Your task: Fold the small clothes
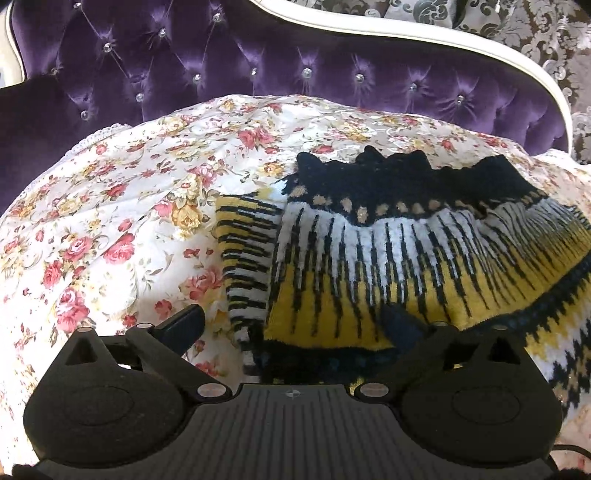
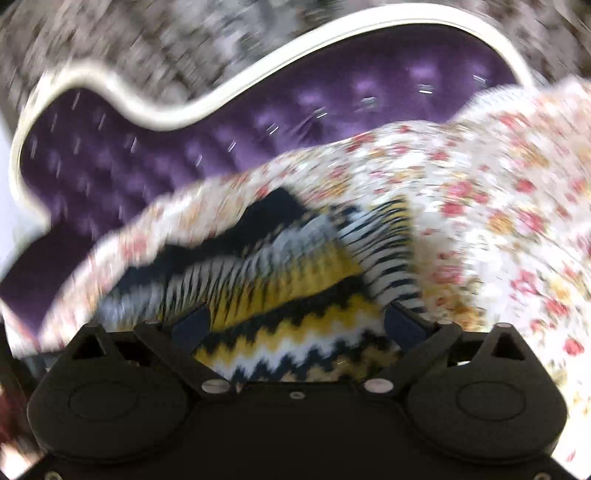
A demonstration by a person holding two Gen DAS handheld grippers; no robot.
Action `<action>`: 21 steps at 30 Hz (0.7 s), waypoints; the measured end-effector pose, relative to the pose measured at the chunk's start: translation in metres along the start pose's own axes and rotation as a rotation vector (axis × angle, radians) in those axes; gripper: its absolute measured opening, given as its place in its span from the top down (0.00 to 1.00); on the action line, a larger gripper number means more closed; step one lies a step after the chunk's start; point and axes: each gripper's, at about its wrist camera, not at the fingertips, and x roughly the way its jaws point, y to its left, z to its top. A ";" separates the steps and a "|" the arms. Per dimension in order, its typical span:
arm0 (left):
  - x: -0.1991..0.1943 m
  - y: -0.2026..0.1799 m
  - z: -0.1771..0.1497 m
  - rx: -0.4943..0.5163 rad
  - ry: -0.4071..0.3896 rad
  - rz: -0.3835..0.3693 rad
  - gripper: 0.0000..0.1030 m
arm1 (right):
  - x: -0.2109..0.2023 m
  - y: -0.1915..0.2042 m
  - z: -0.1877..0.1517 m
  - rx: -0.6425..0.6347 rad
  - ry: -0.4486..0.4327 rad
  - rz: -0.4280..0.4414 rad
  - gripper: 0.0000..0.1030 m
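Observation:
A small knitted sweater (image 1: 388, 254) in black, white and yellow lies on a floral sheet (image 1: 110, 221). One sleeve (image 1: 245, 258) lies along the body's left side. My left gripper (image 1: 295, 325) is open, low over the sweater's near left part; its right finger rests on the knit, its left finger over the sheet. In the right wrist view, which is motion-blurred, the sweater (image 2: 277, 280) lies just ahead of my open right gripper (image 2: 299, 325), whose jaws straddle the zigzag hem.
A purple tufted headboard (image 1: 258, 66) with a white frame stands behind the bed; it also shows in the right wrist view (image 2: 147, 155). Patterned grey wallpaper (image 1: 517, 26) is behind it. The floral sheet (image 2: 498, 221) extends around the sweater.

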 end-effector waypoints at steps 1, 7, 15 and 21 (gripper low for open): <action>0.000 0.000 0.000 -0.001 0.003 0.002 0.00 | -0.001 -0.007 0.002 0.028 -0.001 -0.017 0.00; 0.002 -0.001 0.004 -0.013 0.026 0.012 0.00 | -0.008 -0.029 0.005 0.194 0.002 0.048 0.00; -0.011 0.006 0.009 -0.142 0.112 -0.023 0.03 | -0.010 -0.034 0.004 0.239 0.022 0.094 0.00; -0.050 -0.027 -0.004 -0.075 0.037 -0.033 0.03 | -0.016 -0.038 0.007 0.253 0.005 0.109 0.00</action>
